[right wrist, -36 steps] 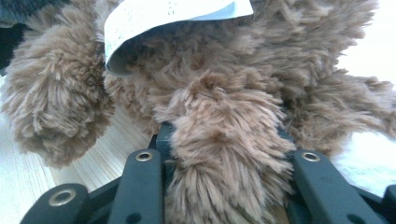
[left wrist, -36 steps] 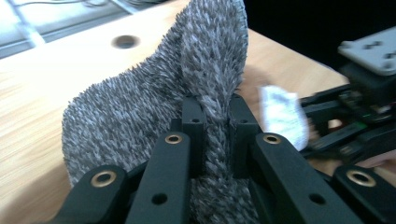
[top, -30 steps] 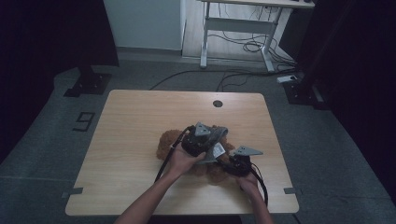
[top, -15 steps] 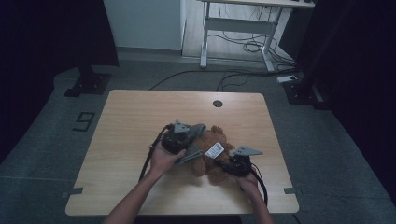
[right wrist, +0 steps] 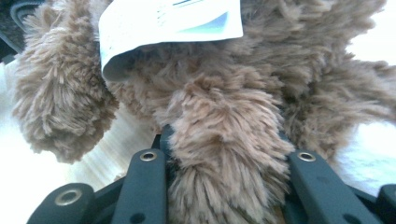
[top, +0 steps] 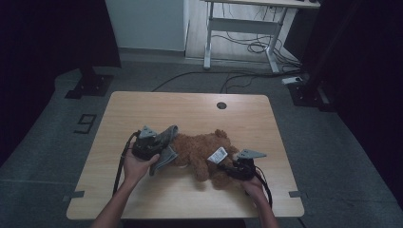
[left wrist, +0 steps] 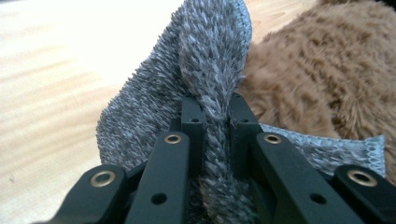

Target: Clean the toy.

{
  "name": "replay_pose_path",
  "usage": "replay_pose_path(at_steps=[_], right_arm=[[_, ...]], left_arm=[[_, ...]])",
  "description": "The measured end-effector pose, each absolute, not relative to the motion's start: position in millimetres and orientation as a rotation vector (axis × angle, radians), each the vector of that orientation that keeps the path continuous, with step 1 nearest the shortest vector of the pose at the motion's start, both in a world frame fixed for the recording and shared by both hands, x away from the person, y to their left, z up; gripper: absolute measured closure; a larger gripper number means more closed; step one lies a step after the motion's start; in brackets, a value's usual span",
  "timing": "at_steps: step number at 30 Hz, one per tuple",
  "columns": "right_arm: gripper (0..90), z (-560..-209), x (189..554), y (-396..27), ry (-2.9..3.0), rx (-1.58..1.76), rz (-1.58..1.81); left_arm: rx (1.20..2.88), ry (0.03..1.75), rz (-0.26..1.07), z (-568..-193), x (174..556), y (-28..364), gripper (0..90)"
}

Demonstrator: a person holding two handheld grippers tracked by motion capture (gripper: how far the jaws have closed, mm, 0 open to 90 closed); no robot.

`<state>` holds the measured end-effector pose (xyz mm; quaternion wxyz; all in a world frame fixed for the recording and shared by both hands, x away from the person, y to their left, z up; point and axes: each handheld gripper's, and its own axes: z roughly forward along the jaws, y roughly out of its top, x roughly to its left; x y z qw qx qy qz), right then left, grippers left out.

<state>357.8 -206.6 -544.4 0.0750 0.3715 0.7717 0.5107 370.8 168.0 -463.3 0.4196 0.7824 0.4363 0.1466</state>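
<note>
A brown plush toy lies in the middle of the wooden table, with a white tag on it. My left gripper is at the toy's left end, shut on a fold of grey fuzzy cloth. In the left gripper view the cloth is pinched between the jaws of that gripper, and the plush lies just behind. My right gripper holds the toy's right end; its jaws have just been closing. In the right gripper view a furry limb fills the gap below the tag.
A round cable hole sits near the table's far edge. Beyond the table stand a white desk frame and loose cables on the floor. A black stand base is at the far left.
My left gripper has moved to the left across the table with the grey cloth, drawing it away from the plush. The right gripper has stayed at the toy's right end.
</note>
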Motion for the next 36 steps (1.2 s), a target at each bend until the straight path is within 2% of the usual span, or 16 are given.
replay_pose_path(at_steps=[13,24,28,32,36], right_arm=[[66.5,-546,356,-205,2.408,1.112,1.481],[67.4,-548,381,-188,2.394,1.043,1.371],[67.4,-548,397,-193,2.351,1.086,1.373],[67.2,-550,397,-197,2.348,1.09,1.405],[66.8,-549,391,-198,2.348,1.073,1.393]], left_arm=[[1.934,1.224,0.173,-506,372,189,79.7],[1.875,1.229,0.225,-508,407,182,80.2],[1.863,1.225,0.23,-497,412,187,79.9],[1.826,1.151,0.28,-466,403,192,79.4],[1.841,1.042,0.342,-430,400,172,79.4]])
